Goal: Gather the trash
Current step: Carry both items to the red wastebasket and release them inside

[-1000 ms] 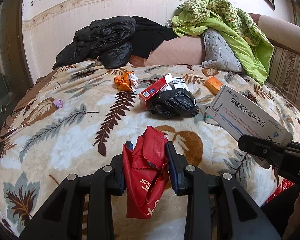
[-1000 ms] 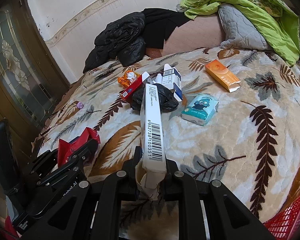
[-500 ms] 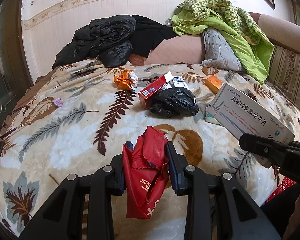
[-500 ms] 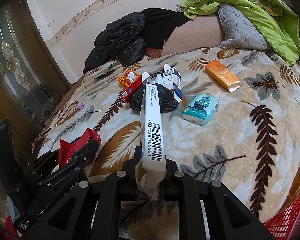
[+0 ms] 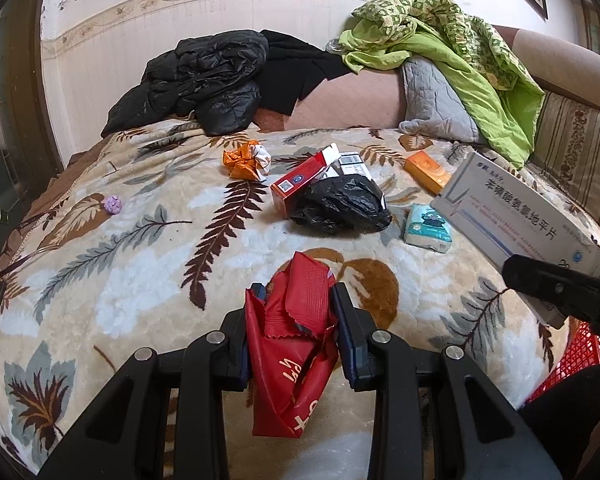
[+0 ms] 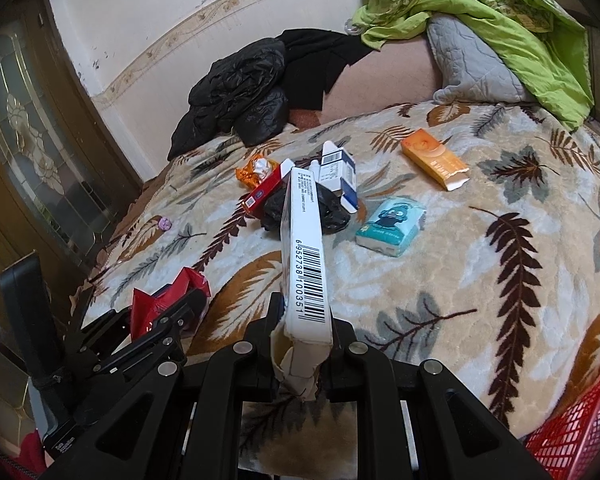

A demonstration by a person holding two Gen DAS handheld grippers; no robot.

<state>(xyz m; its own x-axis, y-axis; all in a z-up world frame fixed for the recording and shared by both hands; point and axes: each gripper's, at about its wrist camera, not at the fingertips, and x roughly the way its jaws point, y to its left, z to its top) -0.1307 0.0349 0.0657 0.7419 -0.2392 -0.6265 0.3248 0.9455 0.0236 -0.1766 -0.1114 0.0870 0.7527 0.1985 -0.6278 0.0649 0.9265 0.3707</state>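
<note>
My left gripper (image 5: 298,300) is shut on a crumpled red wrapper (image 5: 292,344), held just above the leaf-patterned blanket (image 5: 112,280). My right gripper (image 6: 302,312) is shut on a long white medicine box (image 6: 305,252) with a barcode on its edge; that box (image 5: 516,216) also shows at the right of the left wrist view. More trash lies on the bed: a black plastic bag (image 5: 340,204), a red cigarette pack (image 5: 300,180), an orange wrapper (image 5: 244,160), an orange box (image 6: 434,158), a teal tissue pack (image 6: 392,226) and a small purple ball (image 5: 113,204).
A red mesh basket (image 6: 576,436) sits at the bed's near right corner. Black jackets (image 5: 204,80), a grey pillow (image 5: 436,100) and a green blanket (image 5: 460,56) pile up at the bed's far end. A glass-panelled door (image 6: 32,152) stands left.
</note>
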